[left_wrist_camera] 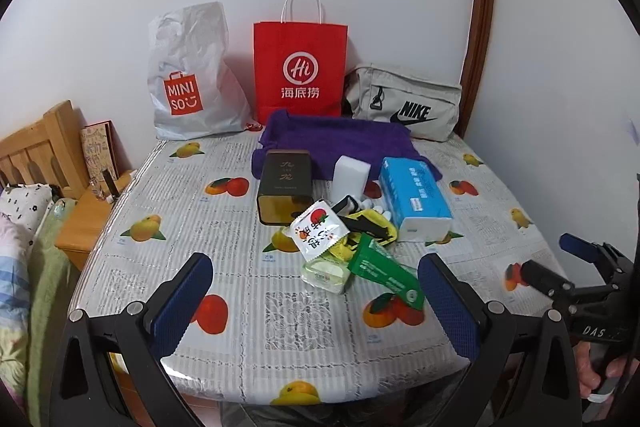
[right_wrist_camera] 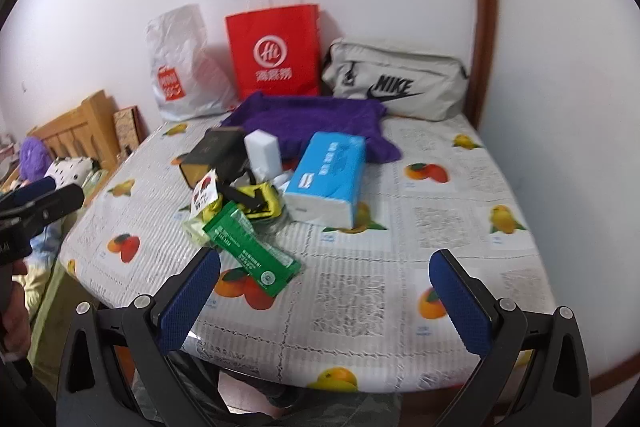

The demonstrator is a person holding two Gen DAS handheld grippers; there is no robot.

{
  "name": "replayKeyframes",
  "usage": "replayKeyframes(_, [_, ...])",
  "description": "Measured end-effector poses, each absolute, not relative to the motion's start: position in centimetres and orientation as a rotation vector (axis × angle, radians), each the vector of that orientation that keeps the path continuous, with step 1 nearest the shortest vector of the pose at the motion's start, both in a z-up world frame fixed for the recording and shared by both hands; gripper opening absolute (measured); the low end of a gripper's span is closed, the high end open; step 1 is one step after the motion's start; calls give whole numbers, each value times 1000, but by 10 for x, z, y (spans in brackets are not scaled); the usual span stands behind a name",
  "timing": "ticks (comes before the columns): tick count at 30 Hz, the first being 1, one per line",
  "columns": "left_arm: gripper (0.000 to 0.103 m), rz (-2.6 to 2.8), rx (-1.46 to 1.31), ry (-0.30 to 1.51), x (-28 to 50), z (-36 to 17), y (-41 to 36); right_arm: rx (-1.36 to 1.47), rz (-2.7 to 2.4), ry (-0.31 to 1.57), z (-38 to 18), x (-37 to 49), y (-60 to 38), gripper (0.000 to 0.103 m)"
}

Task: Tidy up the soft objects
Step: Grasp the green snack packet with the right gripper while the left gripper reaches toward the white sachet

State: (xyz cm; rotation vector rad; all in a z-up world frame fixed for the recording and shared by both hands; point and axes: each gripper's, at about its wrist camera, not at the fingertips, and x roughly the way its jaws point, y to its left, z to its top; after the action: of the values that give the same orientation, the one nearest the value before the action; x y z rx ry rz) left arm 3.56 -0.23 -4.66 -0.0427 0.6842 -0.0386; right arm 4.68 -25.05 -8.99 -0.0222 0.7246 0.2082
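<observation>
Left tool (left_wrist_camera: 316, 291): hovering wide apart over the near edge of the surface (left_wrist_camera: 200, 227), holding nothing.
Right tool (right_wrist_camera: 324, 291): also hanging wide apart and empty, just beside the left one; its view is a little blurred.
Green pack (left_wrist_camera: 386, 273): lying flat just ahead of the left tool, its near end between the two blue pads; for the right tool (left_wrist_camera: 576, 255) it is sitting ahead, by the left pad.
Pale pack (left_wrist_camera: 326, 271): touching the green pack, partly under the white sachet (left_wrist_camera: 316, 233).
Blue tissues (right_wrist_camera: 326, 179): lying ahead of the right tool, between its pads and farther off than the green pack.
Purple towel (left_wrist_camera: 340, 143): spreading out at the back, well beyond both tools, with a dark tin (left_wrist_camera: 282, 187) and a white block (left_wrist_camera: 350, 175) resting on or against it.
Handling: the tissue packs are probably light and squashy with slick wrappers, so squeezing across the short sides near the middle is looking safest; the towel is likely limp and is asking for a pinch on a bunched fold.
Bags: a white bag (left_wrist_camera: 192, 75), red bag (left_wrist_camera: 300, 71) and grey pouch (left_wrist_camera: 404, 103) are standing against the wall, farthest off.
</observation>
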Motion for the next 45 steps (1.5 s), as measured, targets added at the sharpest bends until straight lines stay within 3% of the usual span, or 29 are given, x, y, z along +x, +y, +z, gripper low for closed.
replayKeyframes(19, [103,-85,-146,807,90,-120,23,-168,521,794,-187,123,-188,103])
replayKeyframes(25, [103,-84,-148,840,102,-133,29,-240,565,814,-211,143,-165,95])
replayKeyframes(27, [103,-86,-150,850,106,-136,29,-267,569,811,-216,148,-159,90])
replayKeyframes(29, [103,-88,-149,860,110,-139,30,-278,586,822,-219,152,-156,69])
replayKeyframes(30, [103,-89,-146,866,112,-141,28,-270,598,833,-220,154,-157,54])
replayKeyframes(31, [103,-89,-143,869,114,-142,28,-259,608,839,-220,154,-158,48])
replayKeyframes(39, [103,-119,-106,867,139,-146,7,-174,602,839,-211,142,-183,45])
replayKeyframes(41, [103,-140,-122,867,146,-148,3,-168,576,836,-208,139,-189,33])
replayKeyframes(45, [103,-156,-134,890,163,-158,-5,-144,540,839,-205,136,-203,33])
